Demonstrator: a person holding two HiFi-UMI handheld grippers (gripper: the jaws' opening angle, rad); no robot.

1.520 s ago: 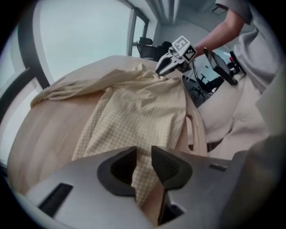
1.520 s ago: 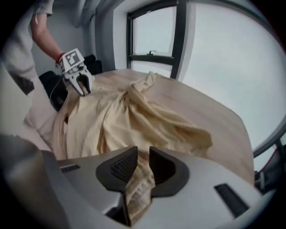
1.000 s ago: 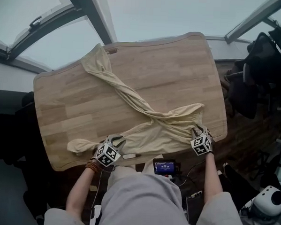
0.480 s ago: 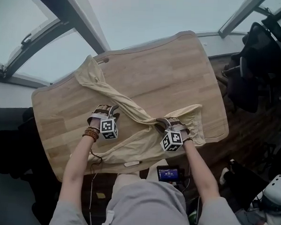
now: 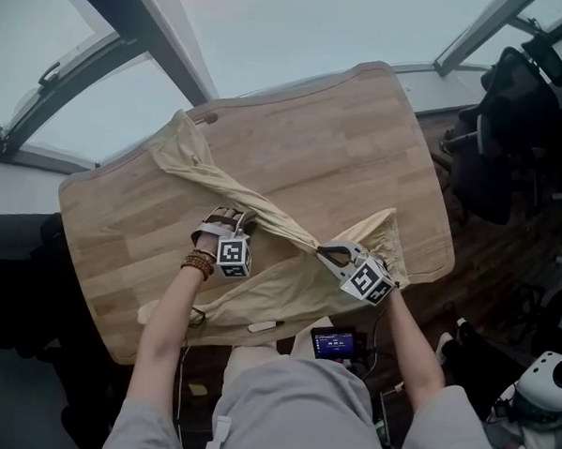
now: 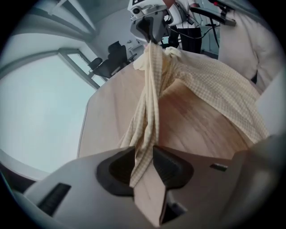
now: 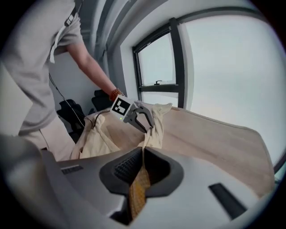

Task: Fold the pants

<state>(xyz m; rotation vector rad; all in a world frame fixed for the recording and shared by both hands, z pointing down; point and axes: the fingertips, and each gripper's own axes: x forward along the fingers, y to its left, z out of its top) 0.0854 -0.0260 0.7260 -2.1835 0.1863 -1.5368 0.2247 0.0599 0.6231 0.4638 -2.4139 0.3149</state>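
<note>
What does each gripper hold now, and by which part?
The left gripper and the right gripper, jaws just closed further, each pinch the pants by the twisted leg, which stretches between them.

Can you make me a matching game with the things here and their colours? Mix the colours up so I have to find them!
Things:
1. pants
2. table
3. office chair
4. small screen

Colours:
A. black
B. pale yellow
C. glowing blue
D. light wood

Pairs: 1-B, 2-D, 3-A, 4-C
</note>
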